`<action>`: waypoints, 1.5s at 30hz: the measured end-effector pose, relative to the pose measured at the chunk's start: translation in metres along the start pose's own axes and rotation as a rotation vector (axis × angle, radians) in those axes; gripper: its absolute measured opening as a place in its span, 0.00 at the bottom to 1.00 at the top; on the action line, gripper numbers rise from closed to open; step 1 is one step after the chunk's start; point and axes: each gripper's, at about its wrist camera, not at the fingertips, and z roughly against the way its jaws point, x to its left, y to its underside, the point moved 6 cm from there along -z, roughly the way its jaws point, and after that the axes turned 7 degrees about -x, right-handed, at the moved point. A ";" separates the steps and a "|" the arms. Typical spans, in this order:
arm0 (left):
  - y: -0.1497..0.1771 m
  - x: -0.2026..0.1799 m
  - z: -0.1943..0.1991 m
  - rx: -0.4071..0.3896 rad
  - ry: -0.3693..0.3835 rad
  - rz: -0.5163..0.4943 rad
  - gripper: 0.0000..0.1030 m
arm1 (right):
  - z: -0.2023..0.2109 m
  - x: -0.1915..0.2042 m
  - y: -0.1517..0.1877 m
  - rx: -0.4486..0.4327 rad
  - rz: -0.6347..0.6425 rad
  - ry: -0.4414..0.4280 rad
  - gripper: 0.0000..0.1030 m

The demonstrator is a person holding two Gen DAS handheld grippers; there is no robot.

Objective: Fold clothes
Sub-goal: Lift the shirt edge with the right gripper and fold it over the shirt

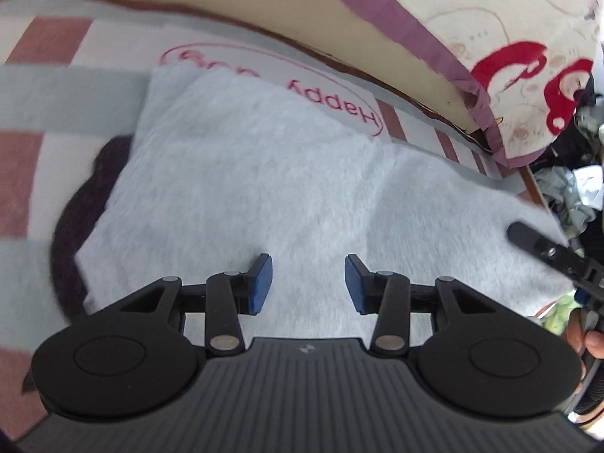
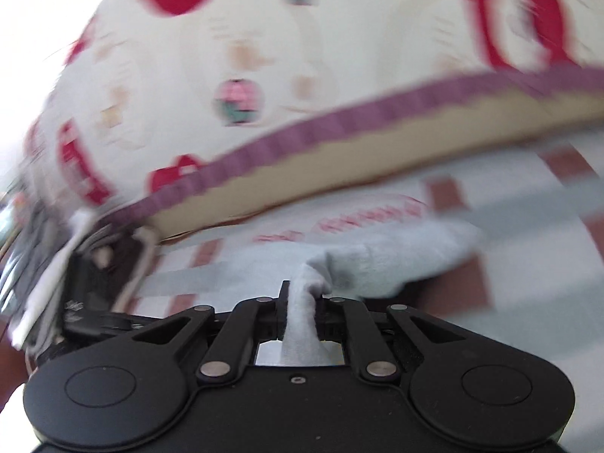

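A fluffy pale grey-white garment [image 1: 264,173] lies spread on a bed sheet with pink, grey and white checks. My left gripper [image 1: 308,279] is open, its blue pads [image 1: 262,279] hovering just above the garment's near part. My right gripper [image 2: 304,298] is shut on a bunched edge of the same garment [image 2: 385,260], pulled up between the fingers. The right gripper also shows at the right edge of the left wrist view [image 1: 543,249], at the garment's right end.
A dark purple cloth [image 1: 81,204] sticks out under the garment's left side. A cream quilt with red print and purple trim [image 1: 490,37] lies behind, also filling the right wrist view [image 2: 302,56]. Crumpled clothes [image 1: 577,188] are piled at the right.
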 end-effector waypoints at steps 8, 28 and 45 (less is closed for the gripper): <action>0.003 0.034 0.029 -0.068 -0.056 0.097 0.43 | -0.056 0.065 0.016 0.096 0.309 -0.145 0.09; -0.025 0.074 0.060 -0.257 -0.071 0.253 0.44 | -0.118 0.111 0.071 0.406 0.506 -0.199 0.16; -0.037 0.040 0.072 -0.352 0.005 0.123 0.52 | -0.079 0.113 0.096 0.388 0.442 -0.319 0.47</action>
